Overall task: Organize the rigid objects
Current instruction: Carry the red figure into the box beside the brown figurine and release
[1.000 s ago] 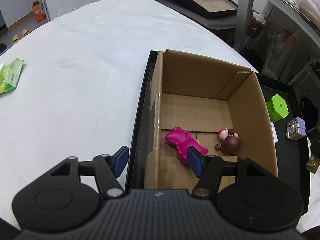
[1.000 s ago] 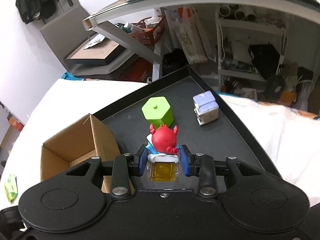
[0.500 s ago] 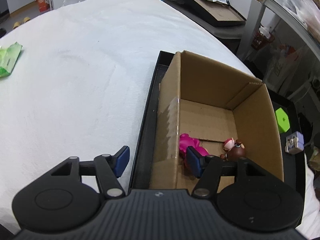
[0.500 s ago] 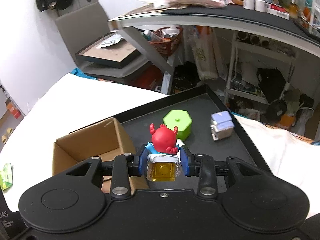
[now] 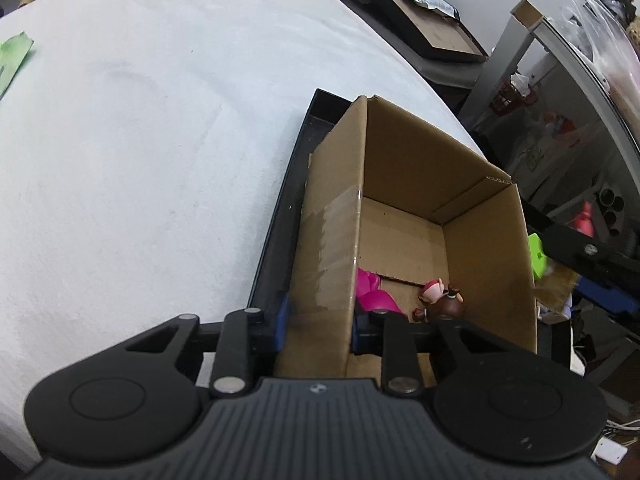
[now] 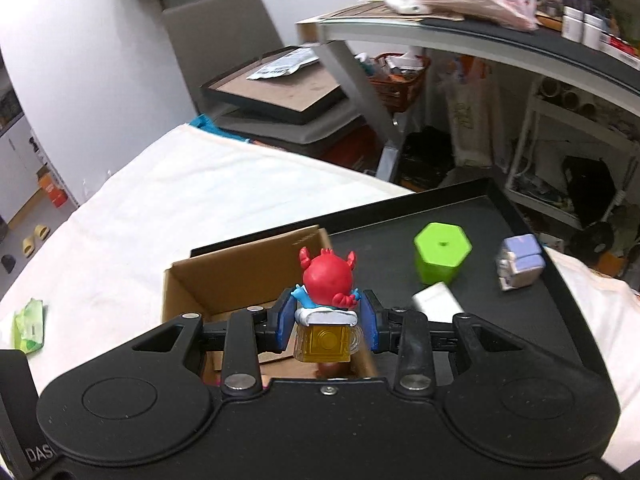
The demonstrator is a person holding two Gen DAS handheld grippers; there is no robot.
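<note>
My left hand-held gripper [image 5: 320,322] gripped the box [image 5: 400,248] by its near-left wall. In the box lay two figures [image 5: 404,298]. My right hand-held gripper [image 6: 327,320] held the red figure [image 6: 327,280] tight above the box's right edge.

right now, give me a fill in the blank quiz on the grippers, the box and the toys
1. The right gripper is shut on a ____ figurine.
2. The left gripper clamps a wall of the ____.
3. The green block sits on the black ____.
4. A pink toy lies ____ the box.

Missing words: red; box; tray; inside
</note>
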